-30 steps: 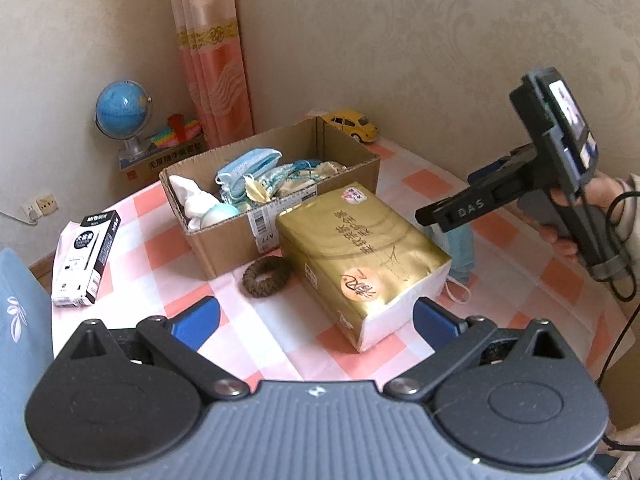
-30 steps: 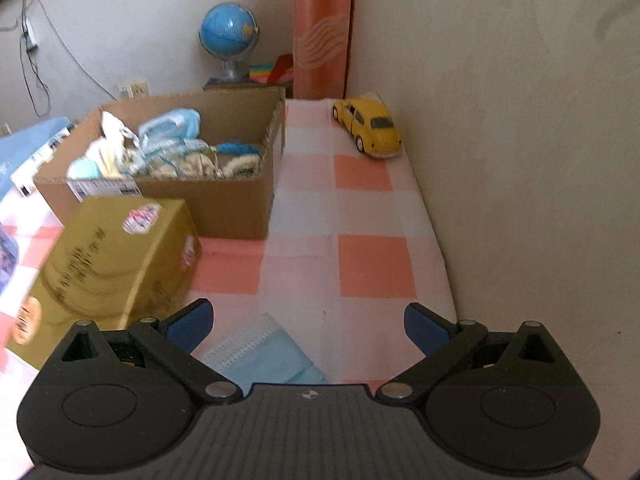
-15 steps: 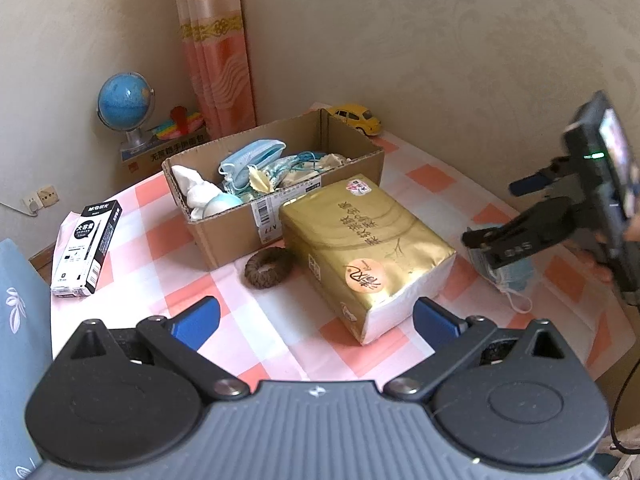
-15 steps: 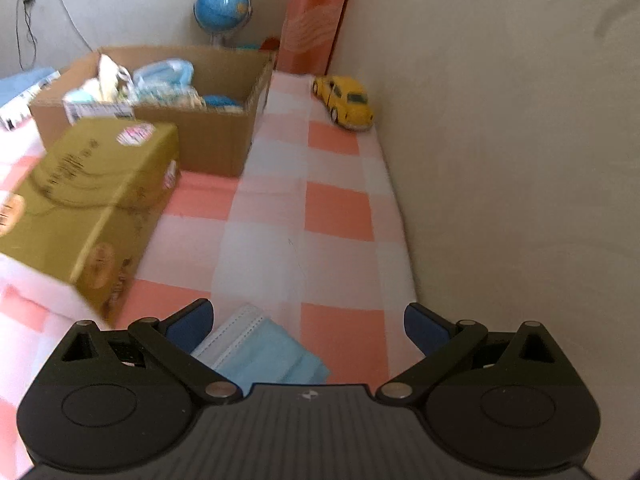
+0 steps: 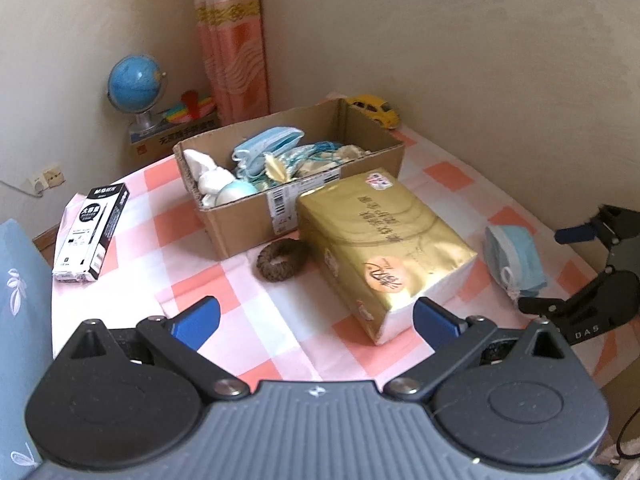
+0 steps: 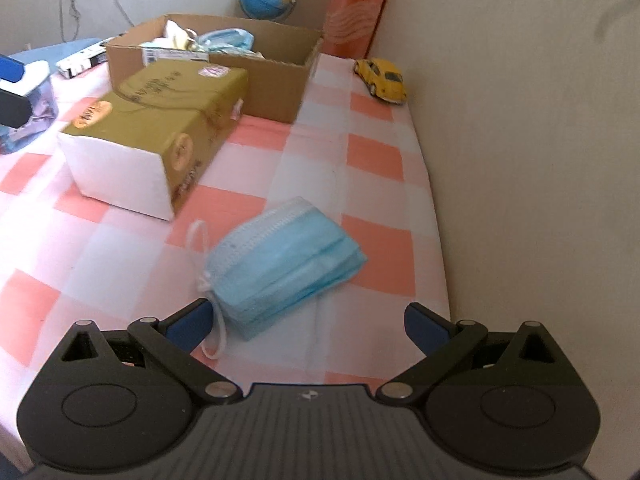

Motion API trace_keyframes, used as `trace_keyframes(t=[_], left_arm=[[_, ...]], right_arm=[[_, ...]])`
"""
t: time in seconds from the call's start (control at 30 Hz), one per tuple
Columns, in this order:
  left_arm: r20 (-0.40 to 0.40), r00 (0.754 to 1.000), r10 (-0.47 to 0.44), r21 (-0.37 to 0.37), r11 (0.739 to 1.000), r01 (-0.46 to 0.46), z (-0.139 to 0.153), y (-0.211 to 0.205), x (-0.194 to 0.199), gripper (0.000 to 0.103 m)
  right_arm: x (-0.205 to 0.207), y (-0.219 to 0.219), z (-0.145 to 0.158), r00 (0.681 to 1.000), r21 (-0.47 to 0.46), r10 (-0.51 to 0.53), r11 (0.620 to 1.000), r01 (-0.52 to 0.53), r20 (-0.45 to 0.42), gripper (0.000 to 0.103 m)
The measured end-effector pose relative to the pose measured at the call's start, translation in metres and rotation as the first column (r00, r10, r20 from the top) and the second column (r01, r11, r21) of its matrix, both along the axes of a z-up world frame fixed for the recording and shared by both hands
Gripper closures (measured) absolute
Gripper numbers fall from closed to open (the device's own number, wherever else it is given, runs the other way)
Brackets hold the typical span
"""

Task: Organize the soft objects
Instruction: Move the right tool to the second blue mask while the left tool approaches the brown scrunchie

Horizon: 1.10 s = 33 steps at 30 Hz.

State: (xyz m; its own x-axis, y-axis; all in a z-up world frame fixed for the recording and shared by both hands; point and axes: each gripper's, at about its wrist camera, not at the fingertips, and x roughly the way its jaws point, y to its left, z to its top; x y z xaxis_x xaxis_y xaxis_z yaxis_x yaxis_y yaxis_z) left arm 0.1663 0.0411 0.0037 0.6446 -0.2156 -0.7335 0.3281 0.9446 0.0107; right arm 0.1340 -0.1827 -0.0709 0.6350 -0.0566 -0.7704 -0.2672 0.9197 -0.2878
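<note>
A stack of blue face masks [image 6: 286, 262] lies on the checked tablecloth just ahead of my open, empty right gripper [image 6: 308, 322]; it also shows in the left wrist view [image 5: 514, 256]. A gold tissue pack [image 5: 380, 244] lies mid-table, also in the right wrist view [image 6: 160, 120]. A brown knitted ring [image 5: 282, 260] lies beside it. A cardboard box [image 5: 248, 220] holds masks and other soft items; it shows in the right wrist view [image 6: 276, 80]. My left gripper [image 5: 316, 318] is open and empty above the near table edge. The right gripper [image 5: 580, 272] shows at the right.
A yellow toy car [image 6: 382, 80] sits by the wall, also in the left wrist view [image 5: 374, 108]. A black-and-white pen box [image 5: 90, 232] lies at the left. A blue globe [image 5: 134, 84] stands behind the table. The wall runs close along the table's right side.
My right gripper has pulled back and tilted down, so the masks now lie fully in view ahead of it. My left gripper has drifted back slightly.
</note>
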Motion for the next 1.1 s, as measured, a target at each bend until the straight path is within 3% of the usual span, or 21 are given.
trace_keyframes(t=[0.17,0.4,0.5,0.67,0.8,0.93,1.1], left_arm=[[-0.005,1.000,0.001,0.008,1.000,-0.001,0.002,0.005,0.014,0.001],[-0.028,0.999,-0.046,0.138,0.989,0.049,0.005,0.009,0.042,0.004],[-0.064,0.997,-0.036,0.136,0.990,0.044,0.002,0.013,0.060,0.005],[-0.150,0.984,-0.092,0.150,0.982,0.114,-0.011,0.012,0.084,0.031],[-0.200,0.974,-0.103,0.148,0.980,0.134,-0.026,0.007,0.095,0.032],[-0.217,0.969,-0.114,0.134,0.980,0.145,-0.036,0.001,0.104,0.045],[-0.232,0.965,-0.122,0.133,0.979,0.156,-0.047,-0.006,0.113,0.049]], right_arm=[[0.008,-0.001,-0.003,1.000,0.045,-0.021,0.999,0.020,0.007,0.000],[0.012,-0.006,-0.006,1.000,0.116,-0.028,0.993,0.028,0.000,0.000],[0.014,-0.013,-0.008,0.999,0.168,-0.052,0.984,0.053,-0.014,0.000],[0.013,-0.012,-0.009,0.999,0.165,-0.053,0.985,0.054,-0.009,0.000],[0.013,-0.012,-0.009,0.999,0.166,-0.052,0.985,0.053,-0.009,0.000],[0.013,-0.012,-0.009,0.998,0.168,-0.059,0.984,0.059,-0.005,0.000],[0.013,-0.013,-0.009,0.998,0.170,-0.063,0.984,0.063,-0.003,0.000]])
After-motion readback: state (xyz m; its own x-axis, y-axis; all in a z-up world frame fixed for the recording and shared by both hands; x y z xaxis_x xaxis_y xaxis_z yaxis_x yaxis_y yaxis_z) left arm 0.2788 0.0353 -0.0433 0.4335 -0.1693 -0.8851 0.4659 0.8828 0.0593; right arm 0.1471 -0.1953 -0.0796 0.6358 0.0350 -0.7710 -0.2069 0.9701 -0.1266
